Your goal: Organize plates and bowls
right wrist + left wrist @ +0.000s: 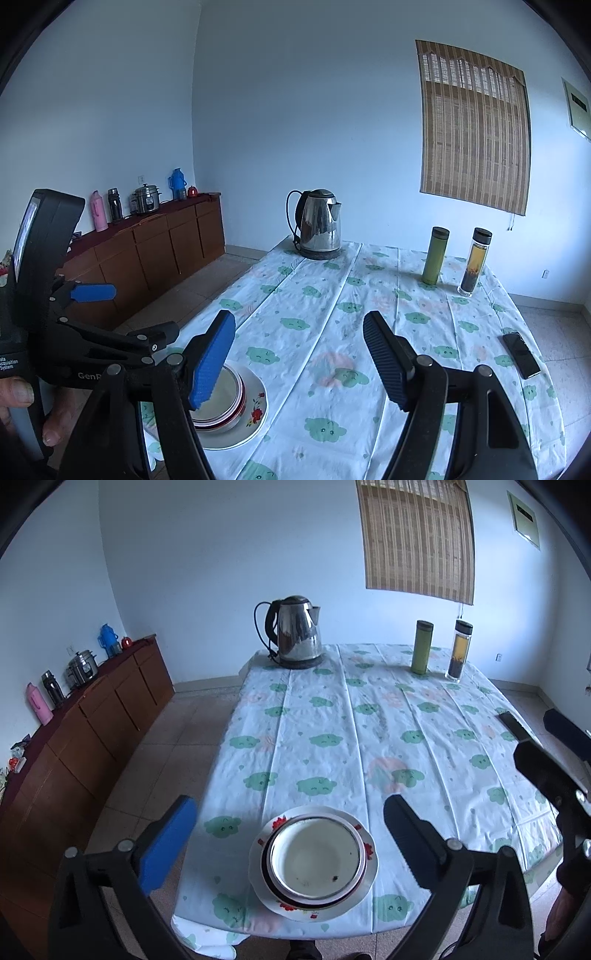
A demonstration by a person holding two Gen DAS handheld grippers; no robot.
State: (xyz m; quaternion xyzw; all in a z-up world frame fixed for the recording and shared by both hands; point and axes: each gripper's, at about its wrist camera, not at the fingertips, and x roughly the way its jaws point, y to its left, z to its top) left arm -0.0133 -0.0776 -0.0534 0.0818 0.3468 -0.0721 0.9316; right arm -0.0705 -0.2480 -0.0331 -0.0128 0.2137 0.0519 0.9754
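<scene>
A white bowl (314, 860) with a dark red band, seemingly nested in a second one, sits on a white plate (364, 877) with red flowers near the table's front edge. My left gripper (291, 805) hovers over the stack, open wide, and its fingers stand apart from both bowl and plate. In the right wrist view the bowl (221, 400) and plate (255, 417) lie low at the left, partly behind my blue finger pad. My right gripper (299, 321) stands open over bare tablecloth to the right of the stack. It holds nothing.
On the far side of the cloud-print tablecloth (332, 720) stand a steel kettle (297, 635), a green flask (421, 646) and a clear tea bottle (458, 650). A dark phone (521, 354) lies at the right edge. A wooden sideboard (92, 716) lines the left wall.
</scene>
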